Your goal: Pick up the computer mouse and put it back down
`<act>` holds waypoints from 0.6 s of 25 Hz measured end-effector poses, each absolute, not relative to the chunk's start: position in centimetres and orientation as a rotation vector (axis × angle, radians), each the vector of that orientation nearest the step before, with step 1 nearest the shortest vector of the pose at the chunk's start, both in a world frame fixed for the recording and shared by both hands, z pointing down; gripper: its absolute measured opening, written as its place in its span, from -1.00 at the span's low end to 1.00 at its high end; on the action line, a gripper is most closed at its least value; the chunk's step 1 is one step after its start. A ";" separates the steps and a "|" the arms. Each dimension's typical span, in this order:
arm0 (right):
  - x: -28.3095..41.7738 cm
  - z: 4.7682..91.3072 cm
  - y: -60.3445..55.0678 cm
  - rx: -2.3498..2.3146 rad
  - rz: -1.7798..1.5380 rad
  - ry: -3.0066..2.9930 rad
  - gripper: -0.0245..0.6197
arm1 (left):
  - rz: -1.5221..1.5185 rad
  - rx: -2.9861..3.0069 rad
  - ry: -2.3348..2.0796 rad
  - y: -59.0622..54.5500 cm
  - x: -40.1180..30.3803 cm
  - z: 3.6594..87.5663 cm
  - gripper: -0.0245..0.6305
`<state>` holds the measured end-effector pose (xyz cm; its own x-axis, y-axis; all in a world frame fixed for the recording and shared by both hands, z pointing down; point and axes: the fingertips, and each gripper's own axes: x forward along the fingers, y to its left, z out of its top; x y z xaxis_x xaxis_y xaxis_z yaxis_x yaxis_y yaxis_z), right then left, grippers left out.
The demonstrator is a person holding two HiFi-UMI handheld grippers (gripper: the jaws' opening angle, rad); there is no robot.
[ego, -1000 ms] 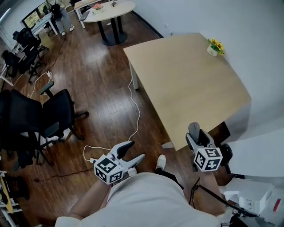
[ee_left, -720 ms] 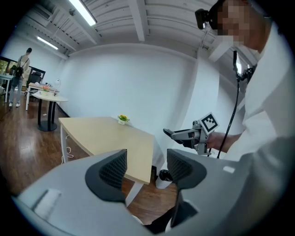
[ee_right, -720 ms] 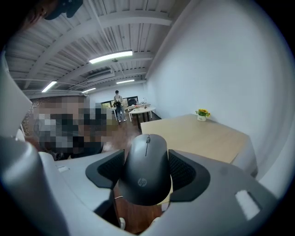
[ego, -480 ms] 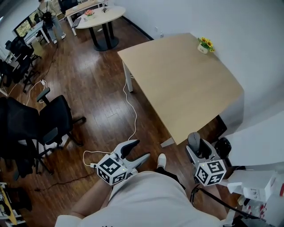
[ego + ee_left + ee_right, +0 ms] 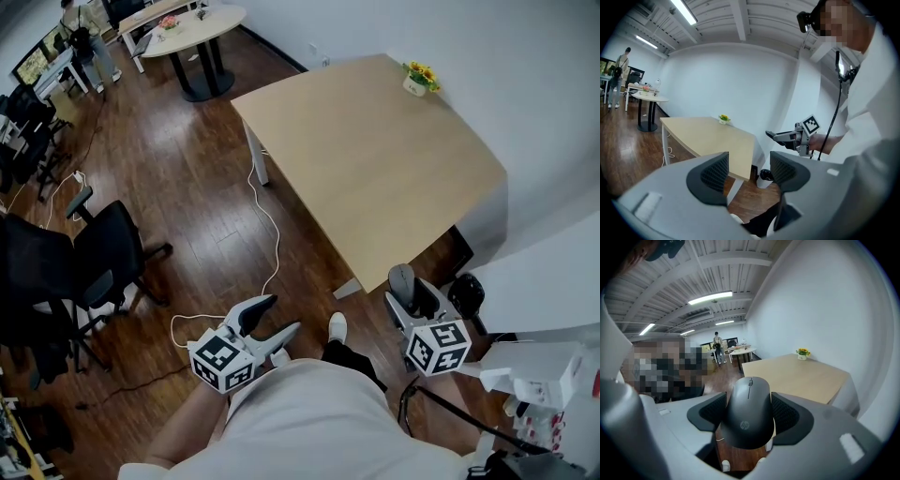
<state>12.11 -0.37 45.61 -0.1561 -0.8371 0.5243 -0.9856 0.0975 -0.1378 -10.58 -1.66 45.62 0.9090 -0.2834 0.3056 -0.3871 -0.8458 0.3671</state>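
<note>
Computer mouse sits clamped between the right gripper's jaws, lifted in the air just off the table's near corner, probably ready for set-down there. Left gripper hangs spread and empty, farther from the table, likely unneeded.

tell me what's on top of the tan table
Only a small pot of yellow flowers shows on the table, at its far corner by the wall. Nothing blocks the top.
</note>
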 end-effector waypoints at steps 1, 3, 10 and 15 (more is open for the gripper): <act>12.9 46.3 -1.1 1.805 0.677 -2.062 0.01 | 0.340 2.638 -0.500 -1.7 -10.5 45.7 -0.13; 14.7 48.3 -3.2 1.811 0.703 -2.042 0.01 | 0.347 2.624 -0.538 -2.1 -10.7 45.6 -0.13; 21.1 59.3 -14.7 1.749 0.773 -1.921 0.01 | 0.357 2.547 -0.734 -2.9 -11.8 45.2 -0.13; 24.0 67.1 -21.3 1.684 0.822 -1.842 0.01 | 0.395 2.470 -0.879 -2.9 -12.2 45.5 -0.13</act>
<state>23.97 -21.28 67.12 -0.1025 -0.6869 0.7194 -0.9943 0.0487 -0.0952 -12.19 -2.89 45.55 0.7514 -0.5113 0.4172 -0.6515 -0.6751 0.3461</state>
